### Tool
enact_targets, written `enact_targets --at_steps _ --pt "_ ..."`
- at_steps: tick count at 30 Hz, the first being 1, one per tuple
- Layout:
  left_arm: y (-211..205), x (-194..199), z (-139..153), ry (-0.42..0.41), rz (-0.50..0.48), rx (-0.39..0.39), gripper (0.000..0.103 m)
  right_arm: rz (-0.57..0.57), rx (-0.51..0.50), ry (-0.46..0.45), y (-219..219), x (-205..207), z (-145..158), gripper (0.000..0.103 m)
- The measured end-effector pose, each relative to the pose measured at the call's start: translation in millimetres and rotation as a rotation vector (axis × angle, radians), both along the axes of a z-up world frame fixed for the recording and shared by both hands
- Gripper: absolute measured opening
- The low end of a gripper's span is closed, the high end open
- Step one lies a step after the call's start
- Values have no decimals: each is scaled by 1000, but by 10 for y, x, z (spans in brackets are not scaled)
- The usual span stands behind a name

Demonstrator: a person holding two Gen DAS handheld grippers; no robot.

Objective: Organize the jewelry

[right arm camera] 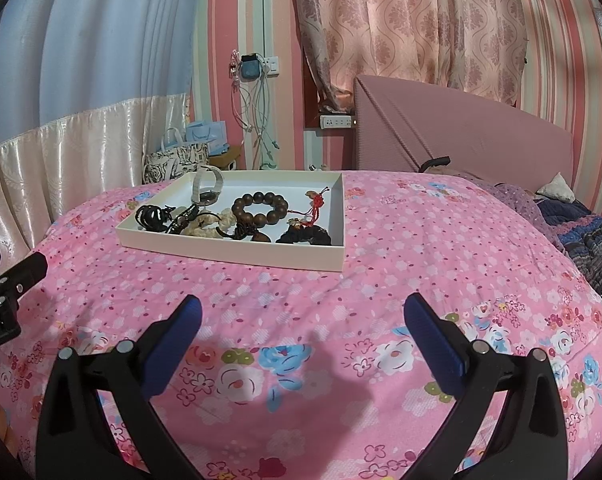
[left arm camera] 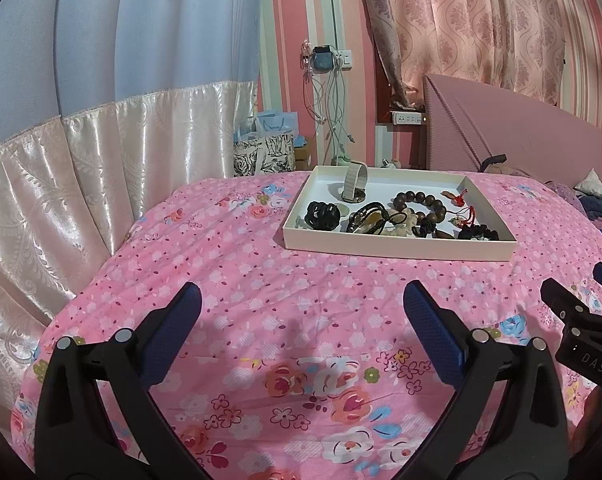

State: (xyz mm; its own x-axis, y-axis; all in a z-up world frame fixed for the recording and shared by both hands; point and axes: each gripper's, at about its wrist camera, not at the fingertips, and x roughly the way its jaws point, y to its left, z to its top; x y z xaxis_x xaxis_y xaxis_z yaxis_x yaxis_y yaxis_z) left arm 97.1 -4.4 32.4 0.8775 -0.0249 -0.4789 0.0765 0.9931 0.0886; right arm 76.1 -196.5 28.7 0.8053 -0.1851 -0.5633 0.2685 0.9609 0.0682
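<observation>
Jaws of both the left gripper (left arm camera: 303, 312) and right gripper (right arm camera: 303, 320) stand wide apart and empty, well short of the tray (right arm camera: 237, 250) on the bed (right arm camera: 421, 264), where all visible jewelry (right arm camera: 261, 208) lies bunched, fitting either sorting underway or finished.

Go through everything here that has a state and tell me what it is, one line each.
Left gripper: open, empty, over the bedspread, short of the tray.
Right gripper: open, empty, short of the tray.
Tray: lidless, flat on the bedspread.
Wooden bead bracelet: lying flat in the tray.
Watch: in the tray, band looped and standing up.
Black hair ties: bunched at the tray's left end.
</observation>
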Motion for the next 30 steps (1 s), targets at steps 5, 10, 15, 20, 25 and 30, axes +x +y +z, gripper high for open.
enact_targets --at_steps 5,10,15,20,25,30 --pt "0 3 3 0 0 0 100 -1 -1 1 -8 -2 -8 101" --pt "1 3 5 0 0 -1 100 -2 -1 0 -4 -1 -3 101" --pt "31 31 -13 2 2 -1 100 -1 -1 1 -10 -2 -6 101" --pt "37 41 -16 2 3 -1 100 -1 -1 1 -9 -2 -2 101" --pt "29 37 -14 2 2 1 100 -1 -1 1 -8 -2 0 101" --pt "26 36 -13 3 2 0 100 -1 -2 1 -8 -1 1 101"
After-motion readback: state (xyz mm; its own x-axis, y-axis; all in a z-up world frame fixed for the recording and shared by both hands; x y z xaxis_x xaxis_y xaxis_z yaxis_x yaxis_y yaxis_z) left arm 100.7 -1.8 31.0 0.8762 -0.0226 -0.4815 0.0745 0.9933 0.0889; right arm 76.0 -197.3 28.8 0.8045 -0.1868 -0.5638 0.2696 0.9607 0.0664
